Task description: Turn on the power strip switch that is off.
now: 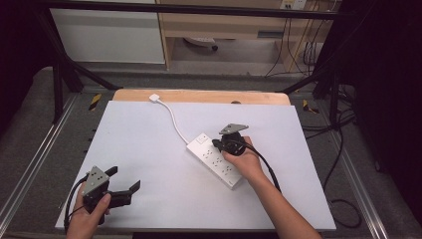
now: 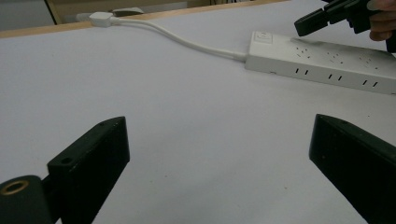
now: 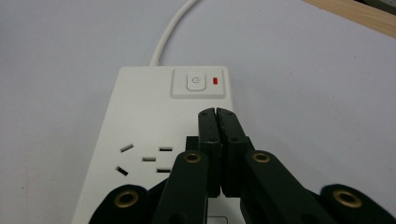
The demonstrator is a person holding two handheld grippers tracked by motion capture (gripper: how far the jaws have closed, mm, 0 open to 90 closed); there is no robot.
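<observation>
White power strip (image 3: pixel 154 135) — red light (image 3: pixel 215 80) (lit), no writing

Even, soft overhead light leaves the white tabletop (image 1: pixel 149 149) bright, with faint shadows only. In the high view the upper corners and right side of the frame fall nearly black. Both gripper views blur their own jaws at the bottom edge.

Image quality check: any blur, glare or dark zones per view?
High view: table evenly lit, surroundings fall dark, soft overall. Left gripper view: own jaws blurred up close, power strip fairly sharp. Right gripper view: power button and red light crisp, no glare.
</observation>
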